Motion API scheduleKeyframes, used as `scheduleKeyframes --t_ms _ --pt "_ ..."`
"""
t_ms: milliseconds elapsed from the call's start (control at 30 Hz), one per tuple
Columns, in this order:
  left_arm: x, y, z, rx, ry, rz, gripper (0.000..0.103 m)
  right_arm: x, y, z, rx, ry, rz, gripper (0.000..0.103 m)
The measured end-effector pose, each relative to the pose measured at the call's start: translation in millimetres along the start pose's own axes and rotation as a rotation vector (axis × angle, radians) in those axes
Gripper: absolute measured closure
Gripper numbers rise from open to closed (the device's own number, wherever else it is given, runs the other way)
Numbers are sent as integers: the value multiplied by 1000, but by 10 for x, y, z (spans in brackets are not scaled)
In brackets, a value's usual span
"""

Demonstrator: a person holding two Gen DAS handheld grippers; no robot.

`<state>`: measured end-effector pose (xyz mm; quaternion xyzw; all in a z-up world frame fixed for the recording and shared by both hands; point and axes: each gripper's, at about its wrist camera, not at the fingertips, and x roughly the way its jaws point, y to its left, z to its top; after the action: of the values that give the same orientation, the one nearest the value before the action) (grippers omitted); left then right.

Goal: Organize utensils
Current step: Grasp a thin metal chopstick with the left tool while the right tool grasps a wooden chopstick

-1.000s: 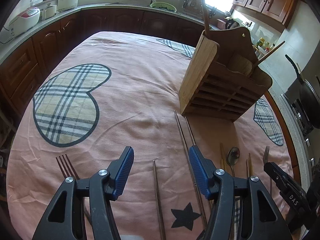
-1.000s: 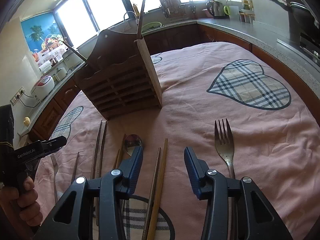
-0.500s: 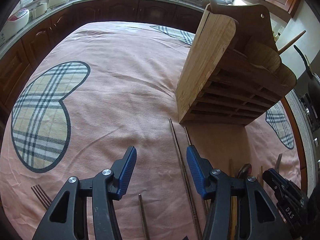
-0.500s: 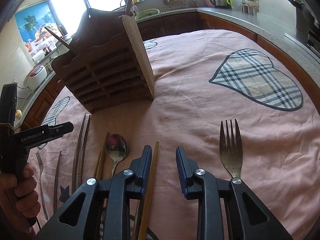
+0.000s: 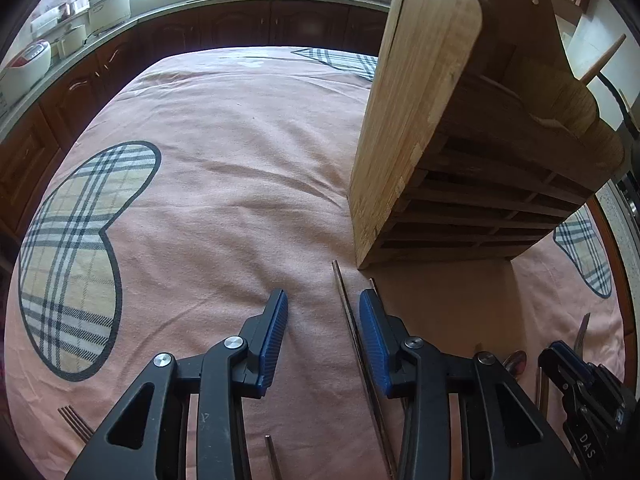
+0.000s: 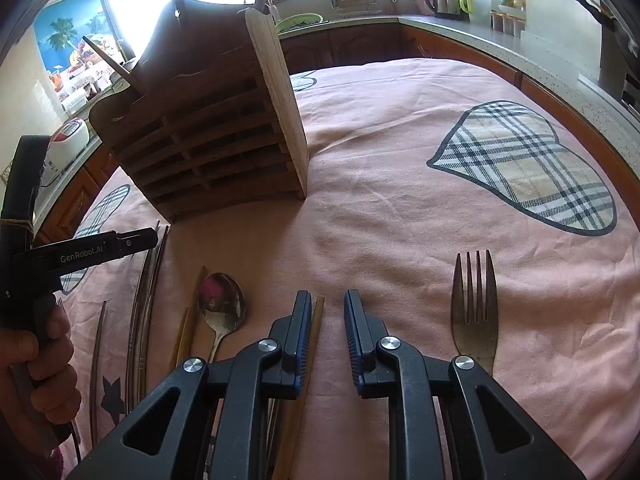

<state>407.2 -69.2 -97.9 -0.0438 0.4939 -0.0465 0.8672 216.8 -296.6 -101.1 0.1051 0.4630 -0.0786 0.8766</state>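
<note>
My left gripper (image 5: 323, 334) hangs wide open, a metal chopstick (image 5: 349, 320) between its jaws at lower centre. My right gripper (image 6: 328, 334) is narrowed over a wooden chopstick (image 6: 316, 322) at lower centre. The wooden utensil rack (image 6: 212, 132) stands upper left there.

My left black plastic gripper (image 6: 136, 240) reads "GenRobot.AI" in white along its arm. My right black plastic gripper (image 5: 560, 360) shows "DAS" in white.

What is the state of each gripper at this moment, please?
Left gripper: open, holding nothing, over a metal chopstick.
Right gripper: open, narrow gap, holding nothing; wooden chopstick beside its left finger.
</note>
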Motion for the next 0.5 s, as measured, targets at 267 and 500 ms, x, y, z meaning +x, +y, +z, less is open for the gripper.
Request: scheduleKeyframes --t_ms 267,500 --pt "29 -125 -52 50 2 1 98 4 74 -16 -46 0 -33 86" --pt "-117 60 -123 -25 17 -101 100 -39 27 -9 -14 5 30 98"
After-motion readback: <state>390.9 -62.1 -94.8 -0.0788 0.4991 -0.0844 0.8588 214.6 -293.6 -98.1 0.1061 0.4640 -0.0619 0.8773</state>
